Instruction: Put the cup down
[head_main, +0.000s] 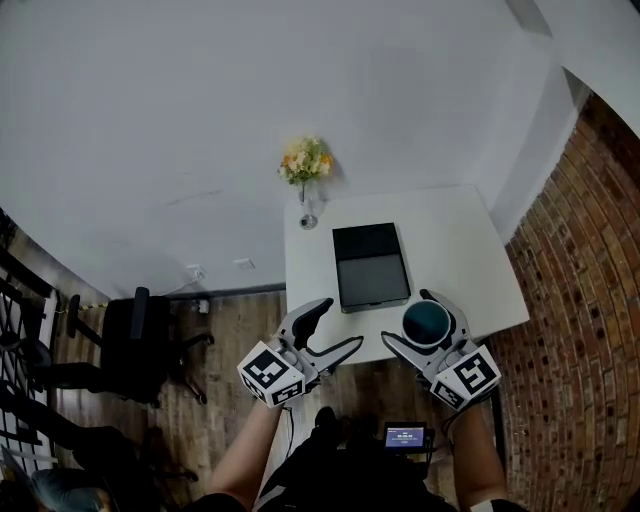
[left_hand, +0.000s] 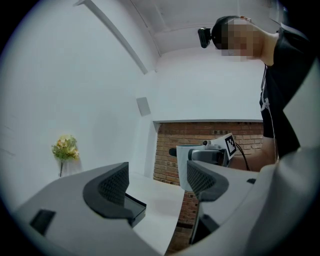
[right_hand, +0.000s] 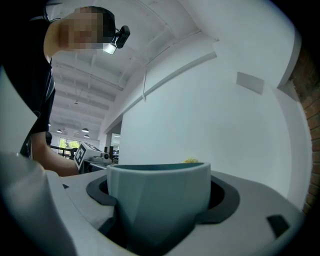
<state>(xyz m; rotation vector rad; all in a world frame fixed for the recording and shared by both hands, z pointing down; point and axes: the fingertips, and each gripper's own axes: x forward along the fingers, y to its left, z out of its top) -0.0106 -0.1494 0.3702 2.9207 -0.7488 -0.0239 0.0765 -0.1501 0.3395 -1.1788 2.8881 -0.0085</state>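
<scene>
A pale blue-grey cup (head_main: 427, 322) with a dark teal inside sits upright between the jaws of my right gripper (head_main: 424, 327), which is shut on it over the near edge of the white table (head_main: 460, 255). In the right gripper view the cup (right_hand: 159, 200) fills the gap, both pads against its sides. My left gripper (head_main: 326, 328) stands open and holds nothing, at the table's near left edge. From the left gripper view the cup (left_hand: 186, 165) shows beyond its open jaws (left_hand: 155, 186).
A black tray-like box (head_main: 370, 266) lies in the middle of the table. A small vase of yellow flowers (head_main: 306, 172) stands at the table's far left corner by the white wall. A brick wall (head_main: 590, 300) runs on the right; a black office chair (head_main: 135, 345) stands left on the wooden floor.
</scene>
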